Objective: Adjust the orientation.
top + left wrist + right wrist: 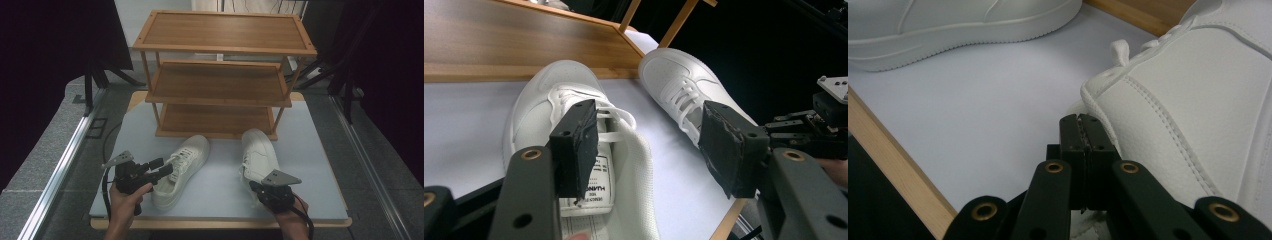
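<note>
Both hands come in at the near edge of the desk (310, 165), each holding tongs. Left tongs (162, 167) are released, the jaws standing wide apart over the collar of the left white shoe (181, 169); the left gripper view looks down between the pads into that shoe (574, 150), with one pad (576, 145) above its tongue label and laces and the other pad (729, 145) out over the bare desk between the shoes. Whether either pad touches the shoe cannot be told. Right tongs (272, 192) sit at the heel of the right white shoe (259, 152). The right gripper view shows what the high view hides under the grey plate: the jaws of the right tongs (1082, 135) are clenched together, tips against the heel collar of the right shoe (1188, 110); whether any material is pinched between them cannot be told.

Beyond the shoes, whose toes point away from the person, a three-tier wooden shoe rack (220, 75) stands on the desk, its bottom shelf just past the toes.
</note>
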